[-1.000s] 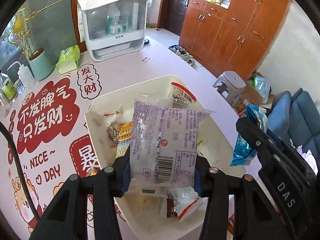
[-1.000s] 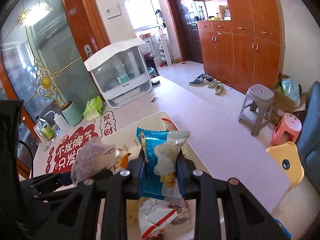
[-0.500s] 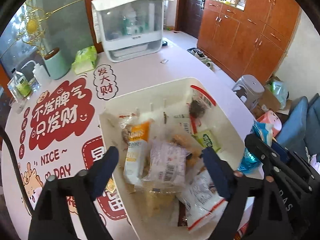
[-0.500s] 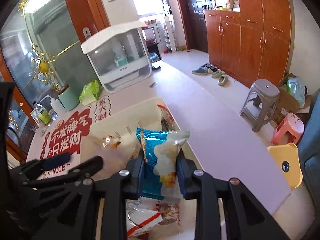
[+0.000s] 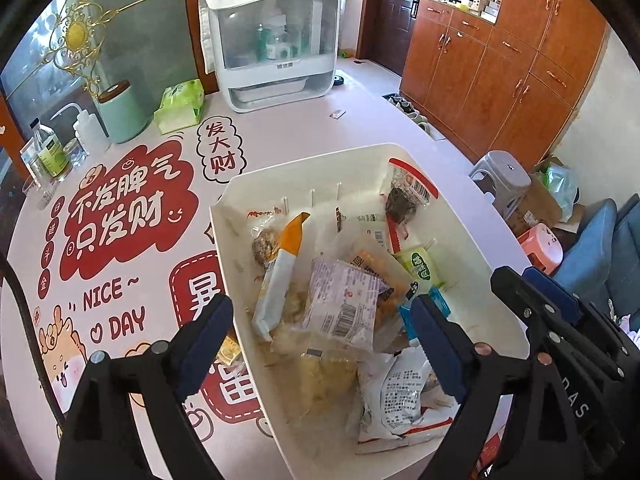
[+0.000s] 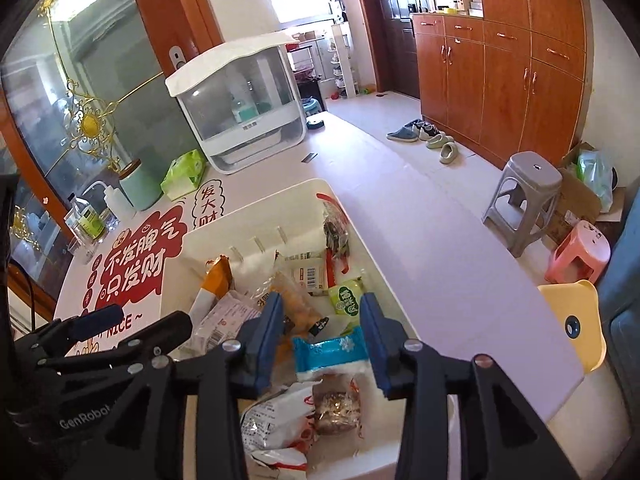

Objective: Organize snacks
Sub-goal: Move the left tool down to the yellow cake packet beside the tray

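Note:
A white bin point(image 5: 304, 166) on the table holds several snack packets. The purple-white packet point(image 5: 344, 300) lies flat on the pile. My left gripper point(image 5: 320, 320) hovers over it, open wide, with nothing between its pads. In the right wrist view the same bin point(image 6: 256, 210) sits below my right gripper point(image 6: 321, 310), whose jaws are opening. The blue packet point(image 6: 330, 352) lies crosswise in the bin between the fingers, and the pads do not touch it. Both grippers hang side by side over the bin's near end.
A white countertop cabinet point(image 5: 276, 40), a green tissue pack point(image 5: 180, 104), a mint canister point(image 5: 120, 114) and small bottles point(image 5: 48, 156) stand at the table's far end. Beyond the table's right edge are a grey stool point(image 6: 524, 192), a pink stool point(image 6: 580, 256) and a yellow chair point(image 6: 572, 320).
My left gripper opened and the purple-white packet dropped onto the pile in the bin. The right gripper's jaws parted and the blue packet slid down from between them into the bin.

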